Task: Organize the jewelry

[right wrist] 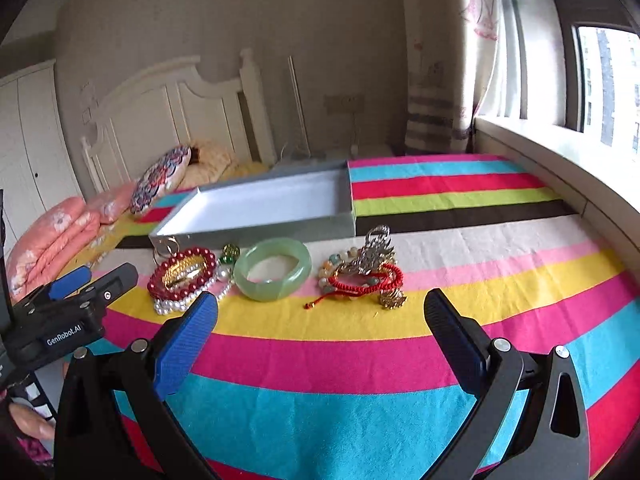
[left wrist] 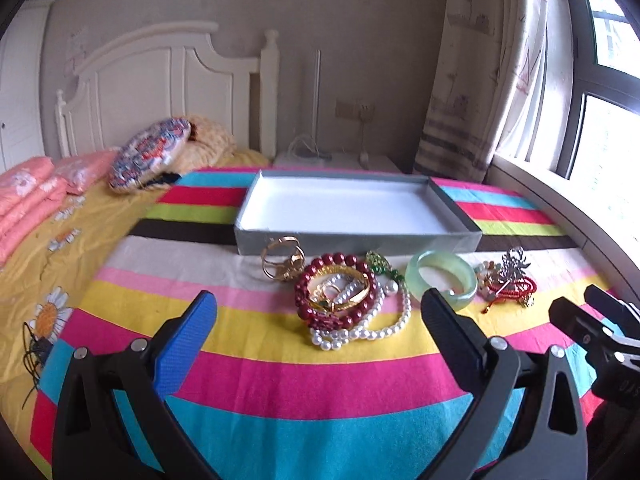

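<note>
On the bed's striped cloth (left wrist: 280, 380), the jewelry is laid in a row just in front of the shallow grey cardboard box with a white lining (left wrist: 352, 208), in which nothing is seen yet. From the left: a gold wire ring (left wrist: 280, 262), then a dark red bead bracelet (left wrist: 336, 292) stacked on a white pearl strand (left wrist: 360, 332), then a pale green jade bangle (left wrist: 440, 280), then a red cord tangle (right wrist: 360, 280). The left tool (left wrist: 320, 320) is held spread wide and empty, as is the right tool (right wrist: 320, 316). One piece is best pinched at a time, the stacked bracelets being lifted from the top.
</note>
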